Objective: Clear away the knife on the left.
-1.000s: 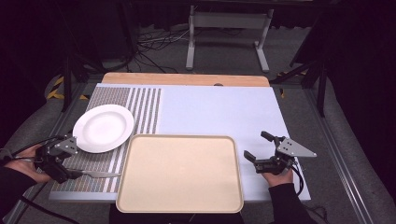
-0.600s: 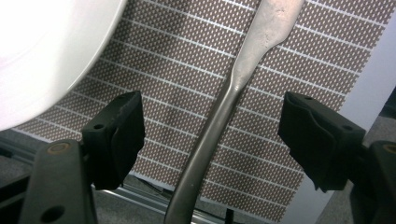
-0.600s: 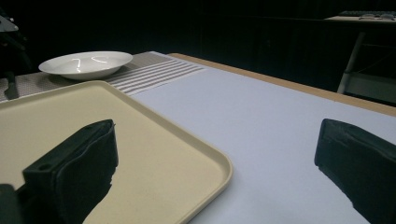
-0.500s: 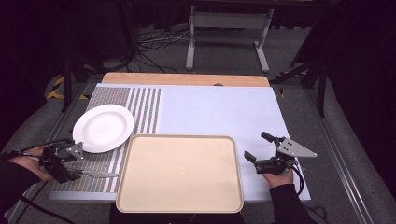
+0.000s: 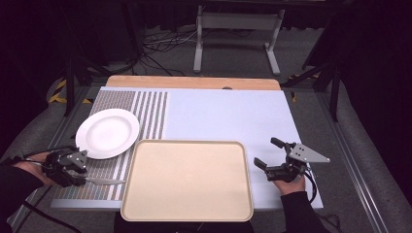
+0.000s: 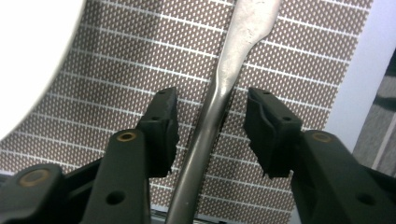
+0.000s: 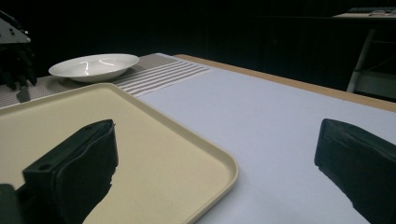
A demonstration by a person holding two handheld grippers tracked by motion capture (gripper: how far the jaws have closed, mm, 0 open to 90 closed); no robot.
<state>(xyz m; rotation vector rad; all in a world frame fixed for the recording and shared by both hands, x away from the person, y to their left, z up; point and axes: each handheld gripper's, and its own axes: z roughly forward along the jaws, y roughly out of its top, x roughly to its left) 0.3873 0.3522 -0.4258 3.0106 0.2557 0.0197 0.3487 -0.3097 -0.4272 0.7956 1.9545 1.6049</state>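
Note:
A metal utensil (image 5: 104, 181), thin like a knife, lies on the patterned mat (image 5: 145, 111) at the front left. Its handle (image 6: 219, 88) runs between the jaws of my left gripper (image 6: 211, 100), which have just been closing. A gap still shows on each side of the handle, so the pads do not press on it. In the high view the left gripper (image 5: 77, 170) sits low over the mat's front left corner. My right gripper (image 5: 266, 152) rests open on the pale blue tabletop, right of the tray, with nothing between its fingers (image 7: 70, 168).
A large beige tray (image 5: 187, 179) lies at the front centre, its near corner (image 7: 219, 168) beside the right gripper. A white plate (image 5: 108, 132) sits on the mat just behind the left gripper. Cables and a metal stand lie on the floor beyond the table.
The left gripper's jaws have narrowed around the utensil's handle, and the left hand has shifted slightly. The right gripper, tray and plate have not moved.

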